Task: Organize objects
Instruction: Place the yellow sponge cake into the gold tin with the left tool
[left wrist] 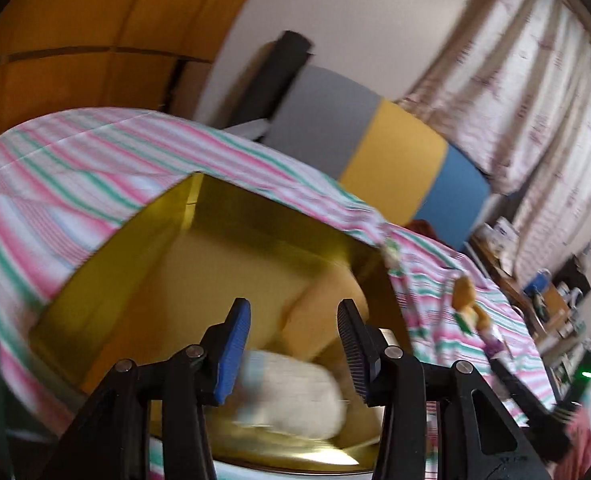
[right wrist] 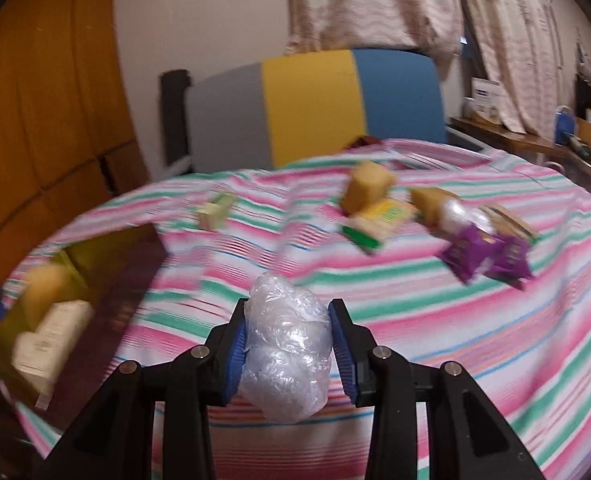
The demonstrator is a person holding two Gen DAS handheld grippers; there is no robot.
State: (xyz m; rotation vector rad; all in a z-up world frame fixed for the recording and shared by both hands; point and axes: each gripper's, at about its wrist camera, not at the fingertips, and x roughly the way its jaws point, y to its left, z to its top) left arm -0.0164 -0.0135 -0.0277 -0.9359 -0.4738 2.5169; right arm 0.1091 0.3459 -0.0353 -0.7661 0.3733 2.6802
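The striped bed carries the whole job. On it sits the gold tin, already holding about 3 packets: a tan one and pale ones. Roughly 6 snacks are left loose on the cover, well apart from the tin. The right gripper has its fingers clamped on a clear plastic bundle, above the cover. The left gripper hangs over the tin, its fingers apart and empty.

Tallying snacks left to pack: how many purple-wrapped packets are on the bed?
2. One purple packet and a second purple packet lie touching, side by side, right of the green-edged packet. Blur may hide others.
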